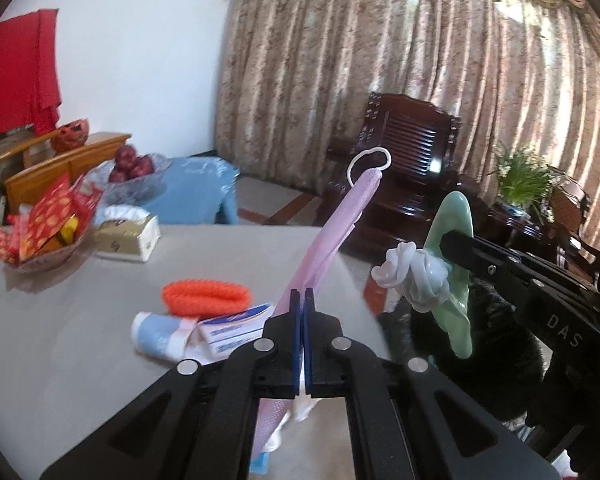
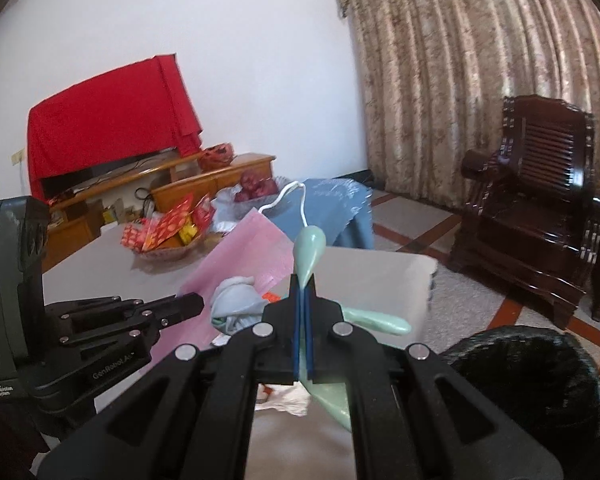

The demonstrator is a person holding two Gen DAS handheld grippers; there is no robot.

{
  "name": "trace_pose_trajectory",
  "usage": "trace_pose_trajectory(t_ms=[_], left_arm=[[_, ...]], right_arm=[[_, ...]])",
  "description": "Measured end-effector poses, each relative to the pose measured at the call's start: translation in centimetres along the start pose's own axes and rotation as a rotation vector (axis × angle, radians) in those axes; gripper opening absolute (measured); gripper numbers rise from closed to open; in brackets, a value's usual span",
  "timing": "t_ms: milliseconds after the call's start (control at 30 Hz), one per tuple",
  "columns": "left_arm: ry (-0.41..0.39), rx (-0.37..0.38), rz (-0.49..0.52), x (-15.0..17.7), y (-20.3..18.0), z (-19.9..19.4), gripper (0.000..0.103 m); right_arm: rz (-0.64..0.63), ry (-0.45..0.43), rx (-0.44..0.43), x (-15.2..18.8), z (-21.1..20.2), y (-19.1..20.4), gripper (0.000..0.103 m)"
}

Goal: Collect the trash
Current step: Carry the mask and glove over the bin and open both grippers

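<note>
Two grippers are up over the grey table point(image 1: 60, 340), each clamped tight on one piece of trash: the left gripper point(image 1: 303, 294) pinches a pink face mask point(image 1: 332, 232), the right gripper point(image 2: 304, 282) a pale green plastic scrap point(image 2: 308, 250). One white knotted wad point(image 1: 414, 280) clings between them. One black-lined bin point(image 2: 528, 376) stands beside the table, and one orange coil point(image 1: 204, 298) lies on it.

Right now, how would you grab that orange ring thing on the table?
Grip the near long side of the orange ring, pinching its ribbed rim from above. It lies flat on the table with nothing on top, and the boxes crowd its near edge, so a level approach would bump them.
</note>
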State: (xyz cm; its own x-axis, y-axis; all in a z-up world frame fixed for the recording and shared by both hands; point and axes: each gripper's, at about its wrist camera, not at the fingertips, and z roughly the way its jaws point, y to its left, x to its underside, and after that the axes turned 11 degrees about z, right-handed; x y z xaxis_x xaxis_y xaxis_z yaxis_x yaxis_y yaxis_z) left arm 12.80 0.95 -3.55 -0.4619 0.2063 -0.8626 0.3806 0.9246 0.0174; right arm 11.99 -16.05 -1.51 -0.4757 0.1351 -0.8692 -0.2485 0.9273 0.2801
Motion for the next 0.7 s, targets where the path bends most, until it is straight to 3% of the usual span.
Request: trace_pose_trajectory(t_ms=[367, 700], left_arm=[[-0.066, 0.135, 0.084, -2.5, -7.1, 0.9, 0.001], [0.022, 0.326, 0.102, -1.6, -13.4, 5.8, 0.001]], right_arm=[[0.053, -0.086, 0.179, -0.8, -5.4, -7.3, 0.001], [0.103, -0.043, 0.344, 2.3, -6.7, -13.9, 0.001]])
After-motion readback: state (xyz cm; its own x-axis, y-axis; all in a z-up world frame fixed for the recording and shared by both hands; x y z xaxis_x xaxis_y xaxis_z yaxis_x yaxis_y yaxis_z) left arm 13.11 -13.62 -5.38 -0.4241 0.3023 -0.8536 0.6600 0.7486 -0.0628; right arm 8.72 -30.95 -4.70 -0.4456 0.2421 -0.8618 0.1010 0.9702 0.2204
